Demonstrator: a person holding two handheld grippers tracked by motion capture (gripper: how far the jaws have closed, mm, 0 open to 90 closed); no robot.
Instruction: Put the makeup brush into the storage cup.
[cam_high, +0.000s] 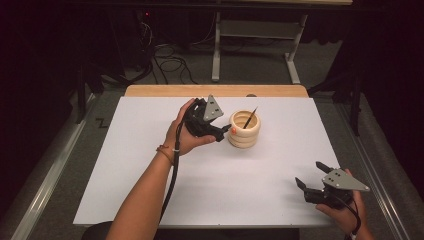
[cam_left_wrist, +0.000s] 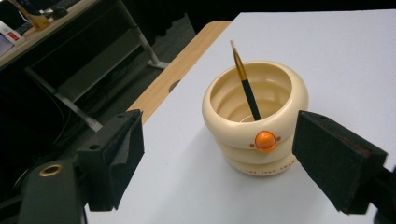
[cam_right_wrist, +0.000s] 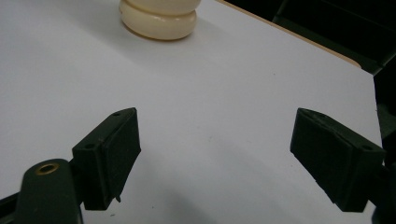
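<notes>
One cream ribbed pot (cam_high: 245, 129) stood on the white counter (cam_high: 150, 165), toward its far middle, and one brush (cam_high: 250, 118) with a black handle leaned inside it, its pale tip rising above the rim. In the left gripper view the pot (cam_left_wrist: 254, 135) carried a single orange knob (cam_left_wrist: 265, 139) on its near side, with a line of small lettering too fine to read near the base.

Two grippers were in play. The left gripper (cam_high: 224, 131) sat just beside the pot on its left, held in the left hand (cam_high: 187, 135); its jaws stood wide apart and held nothing, with the pot framed between them but untouched. The right gripper (cam_high: 310, 176) hovered near the counter's near right corner, well apart from the pot, in the right hand (cam_high: 345, 212). Its jaws were also spread wide and empty, with bare white surface between them in the right gripper view, and the pot's base (cam_right_wrist: 159, 18) showed at the top edge.
</notes>
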